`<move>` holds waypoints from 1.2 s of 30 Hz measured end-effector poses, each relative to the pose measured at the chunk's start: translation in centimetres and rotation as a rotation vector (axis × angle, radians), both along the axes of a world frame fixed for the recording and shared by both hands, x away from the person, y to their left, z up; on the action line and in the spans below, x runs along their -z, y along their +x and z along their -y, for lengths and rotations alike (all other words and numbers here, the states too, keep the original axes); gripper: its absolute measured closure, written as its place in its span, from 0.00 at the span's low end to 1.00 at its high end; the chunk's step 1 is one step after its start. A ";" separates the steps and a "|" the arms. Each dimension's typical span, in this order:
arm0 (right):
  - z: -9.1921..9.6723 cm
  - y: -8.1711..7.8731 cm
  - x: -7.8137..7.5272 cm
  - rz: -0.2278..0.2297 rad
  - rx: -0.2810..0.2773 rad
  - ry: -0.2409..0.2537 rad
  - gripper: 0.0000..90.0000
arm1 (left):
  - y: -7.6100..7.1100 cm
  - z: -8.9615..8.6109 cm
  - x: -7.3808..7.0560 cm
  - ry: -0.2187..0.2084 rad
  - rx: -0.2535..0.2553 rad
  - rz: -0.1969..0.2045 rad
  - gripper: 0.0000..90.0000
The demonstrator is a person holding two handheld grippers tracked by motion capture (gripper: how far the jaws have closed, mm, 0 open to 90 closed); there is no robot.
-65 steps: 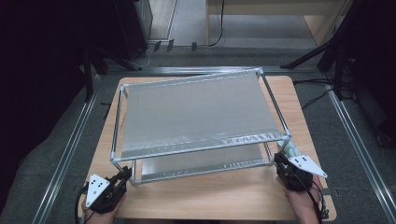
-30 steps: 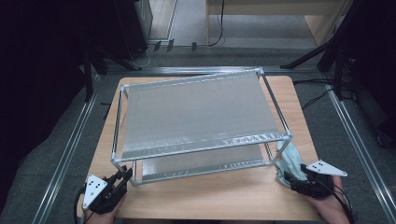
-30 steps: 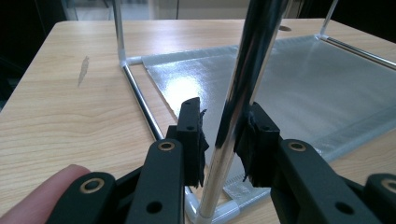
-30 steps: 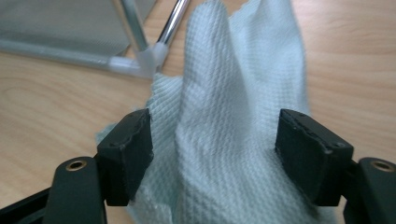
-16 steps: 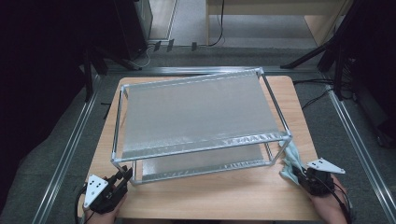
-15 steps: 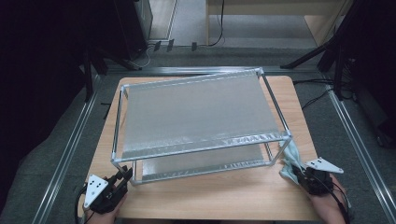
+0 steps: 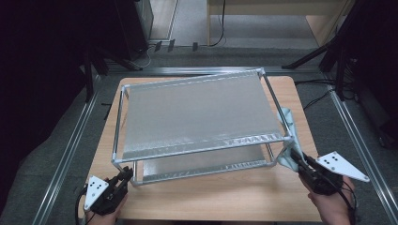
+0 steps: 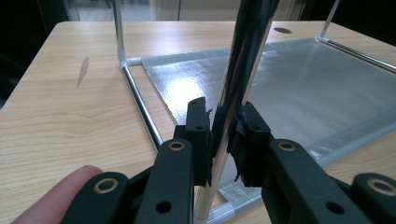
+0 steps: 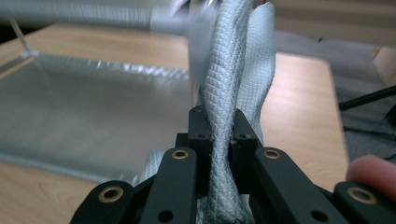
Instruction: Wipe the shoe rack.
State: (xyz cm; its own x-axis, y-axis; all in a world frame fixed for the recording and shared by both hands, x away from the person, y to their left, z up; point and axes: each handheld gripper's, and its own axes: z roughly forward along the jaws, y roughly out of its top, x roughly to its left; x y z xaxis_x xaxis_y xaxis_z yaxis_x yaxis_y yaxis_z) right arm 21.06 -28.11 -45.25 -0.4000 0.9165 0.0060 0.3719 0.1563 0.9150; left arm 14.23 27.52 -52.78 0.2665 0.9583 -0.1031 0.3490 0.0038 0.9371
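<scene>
A two-tier metal rack (image 7: 197, 112) with silver shelves stands on the wooden table (image 7: 220, 197). My left gripper (image 7: 126, 174) is at the rack's front-left corner. In the left gripper view its jaws (image 8: 223, 126) have just been closing and now press on the shiny upright post (image 8: 247, 56). My right gripper (image 7: 294, 157) is at the front-right corner, shut on a pale grey-blue quilted cloth (image 7: 289, 123). In the right gripper view the cloth (image 9: 229, 70) rises in a twisted fold from between the jaws (image 9: 223, 126) toward the rack's top rail (image 9: 93, 16).
The lower shelf (image 8: 299, 93) lies just above the tabletop. Bare wood runs along the front edge and the left side (image 8: 60, 107). Metal floor rails (image 7: 65, 150) flank the table, and cables lie on the floor behind it.
My right gripper has closed on the cloth and risen with it toward the rack's front-right corner, lifting the cloth off the table. The left gripper has stayed at the front-left post.
</scene>
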 end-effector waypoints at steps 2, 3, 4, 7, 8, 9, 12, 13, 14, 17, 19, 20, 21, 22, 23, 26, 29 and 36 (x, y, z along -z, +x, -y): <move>-0.2 0.5 1.5 -0.051 -0.008 -0.016 0.93 | 0.0 0.0 0.0 0.001 -0.001 0.001 0.87; -0.2 0.9 2.8 -0.100 -0.014 -0.032 0.93 | 0.0 0.0 0.0 0.001 0.000 0.001 0.87; -0.3 1.2 3.8 -0.135 -0.012 -0.048 0.93 | 0.0 0.0 0.0 0.001 0.001 0.001 0.87; -0.5 2.0 6.0 -0.227 -0.011 -0.099 0.93 | 0.1 0.0 0.0 0.002 0.003 0.002 0.88; -0.6 2.0 6.1 -0.237 -0.013 -0.110 0.93 | 0.1 0.0 0.0 0.002 0.004 0.003 0.88; -0.6 2.0 5.9 -0.232 -0.012 -0.104 0.93 | 0.1 0.0 0.0 0.000 0.004 0.003 0.87; -0.6 1.5 3.9 -0.162 -0.007 -0.072 0.92 | 0.0 0.0 0.1 -0.001 0.005 0.004 0.87; -0.5 1.2 3.1 -0.123 -0.003 -0.053 0.92 | 0.1 0.0 0.1 -0.002 0.005 0.005 0.87; -0.6 0.8 2.2 -0.085 0.003 -0.037 0.92 | 0.1 0.0 0.1 -0.003 0.005 0.004 0.87; -1.1 -0.2 0.2 0.015 0.013 -0.023 0.92 | 0.1 0.0 0.1 -0.005 0.001 0.005 0.87; -1.6 -0.5 -0.2 0.028 0.008 -0.032 0.92 | 0.2 0.0 0.1 -0.009 -0.012 0.006 0.87; -1.9 -0.5 0.0 0.019 -0.002 -0.025 0.92 | 0.2 -0.1 0.2 -0.012 -0.014 0.006 0.87; -2.1 -0.5 0.2 0.006 -0.012 -0.012 0.92 | 0.3 -0.1 0.2 -0.015 -0.014 0.008 0.87; -2.4 -0.3 0.7 -0.016 -0.041 -0.007 0.92 | 0.3 -0.1 0.2 -0.013 -0.014 0.009 0.87; -2.7 -0.2 1.1 -0.031 -0.056 -0.016 0.92 | 0.3 0.0 0.2 -0.011 -0.013 0.010 0.87; -4.5 0.5 3.0 -0.101 -0.121 -0.100 0.92 | 0.2 0.1 0.2 -0.006 -0.004 0.010 0.87; -6.0 1.6 6.0 -0.213 -0.139 -0.149 0.92 | 0.1 0.1 0.2 -0.009 0.003 0.011 0.87; -5.8 1.5 4.9 -0.122 -0.027 -0.108 0.91 | 0.1 -0.1 0.2 -0.017 0.013 0.009 0.87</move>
